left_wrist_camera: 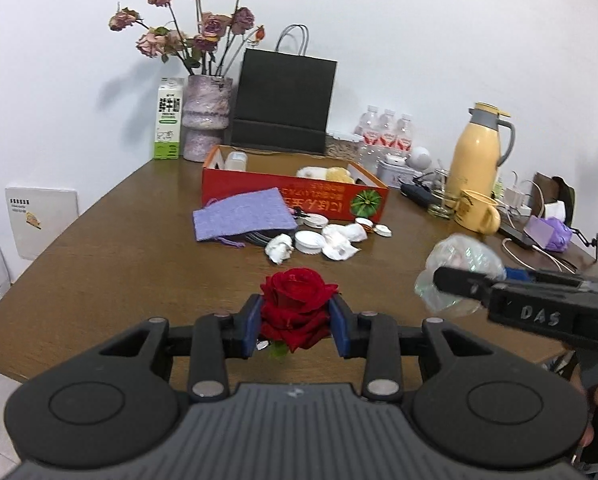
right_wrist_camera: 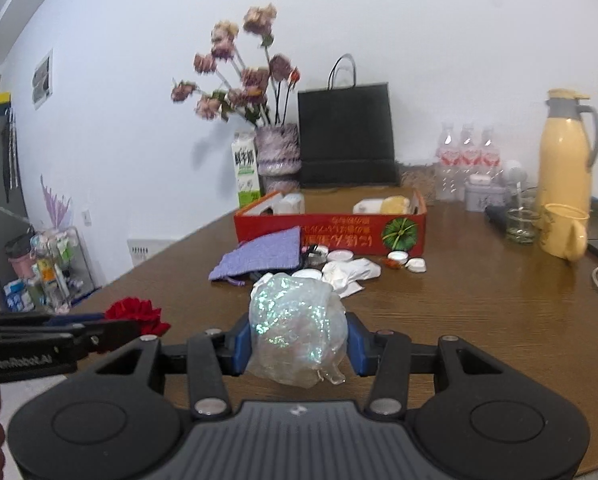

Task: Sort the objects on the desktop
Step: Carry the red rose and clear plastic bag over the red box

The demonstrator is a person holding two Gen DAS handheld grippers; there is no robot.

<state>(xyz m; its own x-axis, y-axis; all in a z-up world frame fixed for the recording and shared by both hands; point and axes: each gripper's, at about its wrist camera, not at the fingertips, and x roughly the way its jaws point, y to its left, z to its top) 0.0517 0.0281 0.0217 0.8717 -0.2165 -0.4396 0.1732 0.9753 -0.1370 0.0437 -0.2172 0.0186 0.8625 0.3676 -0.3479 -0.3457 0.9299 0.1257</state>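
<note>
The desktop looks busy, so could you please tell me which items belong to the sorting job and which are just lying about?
Job in hand:
red rose in the left tool
iridescent wrapper in the right tool
red box
purple pouch
crumpled tissues

Lying about:
black bag
yellow thermos
milk carton

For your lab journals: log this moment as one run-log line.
left tool: shut on red rose | right tool: shut on iridescent wrap | both above table | red box: ahead

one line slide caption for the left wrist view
Left gripper clamps a red rose above the wooden table, facing the red box; the right gripper holds crumpled iridescent wrap.
</note>
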